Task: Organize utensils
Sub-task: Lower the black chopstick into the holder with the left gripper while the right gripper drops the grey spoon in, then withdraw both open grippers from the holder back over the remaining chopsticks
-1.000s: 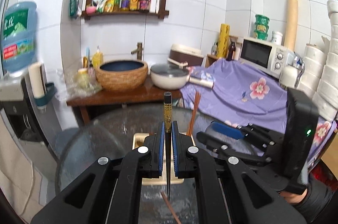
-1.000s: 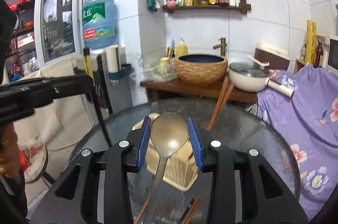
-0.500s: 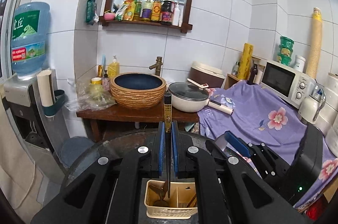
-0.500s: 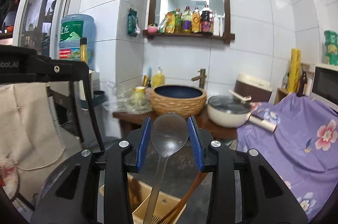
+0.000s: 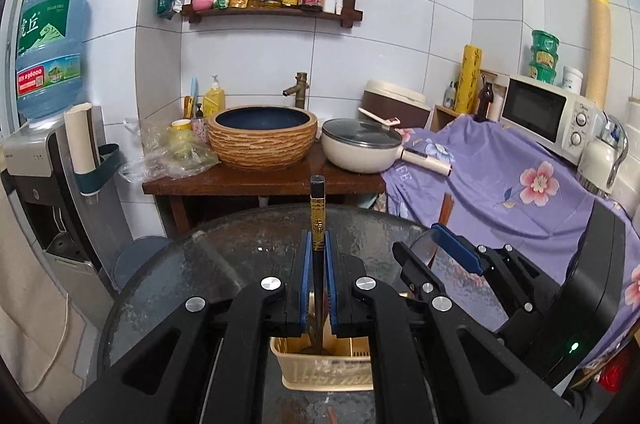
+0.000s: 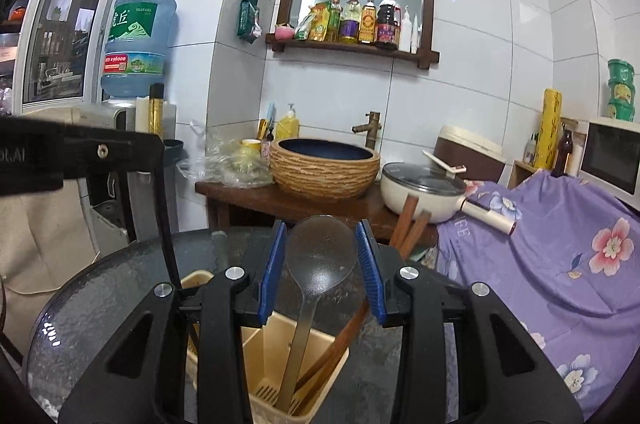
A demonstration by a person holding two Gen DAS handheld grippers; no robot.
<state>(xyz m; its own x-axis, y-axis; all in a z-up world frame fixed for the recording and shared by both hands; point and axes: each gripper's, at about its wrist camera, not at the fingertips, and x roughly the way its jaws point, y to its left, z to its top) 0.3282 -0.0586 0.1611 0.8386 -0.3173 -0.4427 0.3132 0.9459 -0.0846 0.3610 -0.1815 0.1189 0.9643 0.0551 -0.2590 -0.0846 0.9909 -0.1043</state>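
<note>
One beige utensil basket (image 6: 280, 352) stands on the round glass counter (image 6: 100, 296), holding two brown wooden chopsticks (image 6: 340, 340). One metal spoon (image 6: 320, 256) stands handle-down in the basket's right compartment, its bowl pinched between the right tongs (image 6: 320, 264). One black chopstick (image 5: 318, 224) with a gold band is clamped upright in the closed left tongs (image 5: 316, 284), its tip reaching into the basket. A second ago both utensils hung higher; now they sit lower, with the basket near beneath them.
</note>
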